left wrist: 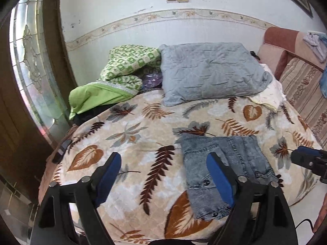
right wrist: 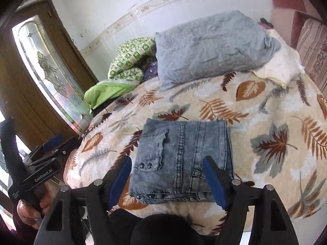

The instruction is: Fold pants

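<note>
The faded blue denim pants (right wrist: 181,159) lie folded into a compact rectangle near the front edge of the bed; they also show in the left wrist view (left wrist: 222,169). My right gripper (right wrist: 166,175) hovers open and empty just above the pants' near edge. My left gripper (left wrist: 163,171) is open and empty over the blanket, left of the pants, its right finger overlapping them in view. The left gripper also shows in the right wrist view (right wrist: 52,145), held off the bed's left edge. The right gripper shows at the right edge of the left wrist view (left wrist: 306,157).
The bed carries a cream blanket with leaf print (left wrist: 143,143). A grey-blue quilted pillow (left wrist: 210,71), a green patterned blanket (left wrist: 122,73) and a white cloth (left wrist: 269,94) lie at the back. A pink sofa (left wrist: 302,81) stands right, a glass-panelled door (left wrist: 30,71) left.
</note>
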Action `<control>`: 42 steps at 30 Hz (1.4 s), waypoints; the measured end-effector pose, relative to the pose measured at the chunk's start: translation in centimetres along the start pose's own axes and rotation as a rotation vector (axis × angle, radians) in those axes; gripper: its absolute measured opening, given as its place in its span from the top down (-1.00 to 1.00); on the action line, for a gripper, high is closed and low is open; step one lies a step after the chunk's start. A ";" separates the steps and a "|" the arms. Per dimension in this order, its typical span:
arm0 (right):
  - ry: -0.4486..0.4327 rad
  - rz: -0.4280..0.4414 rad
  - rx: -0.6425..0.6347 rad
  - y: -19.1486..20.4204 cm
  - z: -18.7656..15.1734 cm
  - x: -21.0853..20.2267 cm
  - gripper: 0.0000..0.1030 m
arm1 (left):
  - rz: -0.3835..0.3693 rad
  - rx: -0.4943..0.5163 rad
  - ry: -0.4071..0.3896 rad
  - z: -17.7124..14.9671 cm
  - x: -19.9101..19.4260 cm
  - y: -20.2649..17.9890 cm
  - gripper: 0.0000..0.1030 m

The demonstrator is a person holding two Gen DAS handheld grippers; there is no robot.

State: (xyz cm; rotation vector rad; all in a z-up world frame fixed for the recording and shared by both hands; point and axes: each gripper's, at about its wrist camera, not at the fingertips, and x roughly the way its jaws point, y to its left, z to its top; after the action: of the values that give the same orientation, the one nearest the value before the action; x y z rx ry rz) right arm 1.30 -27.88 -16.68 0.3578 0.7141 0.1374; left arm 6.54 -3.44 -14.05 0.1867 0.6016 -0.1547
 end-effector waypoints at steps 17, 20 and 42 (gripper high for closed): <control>-0.029 -0.011 -0.034 1.4 -1.4 1.6 -0.56 | 0.063 -0.048 0.052 -2.5 1.5 2.7 -0.89; -0.005 -0.021 -0.018 0.4 -1.9 2.6 -0.56 | 0.068 -0.038 0.080 -3.0 2.7 2.5 -0.89; 0.140 -0.044 0.241 -11.9 -3.3 8.0 -0.56 | -0.266 -0.197 0.549 -6.0 15.7 1.2 -0.89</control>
State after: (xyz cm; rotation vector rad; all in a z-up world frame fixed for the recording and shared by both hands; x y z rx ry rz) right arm 5.10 -36.15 -28.26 0.5666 0.8793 0.0346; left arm 16.25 -2.40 -27.78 -0.0488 1.1831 -0.3040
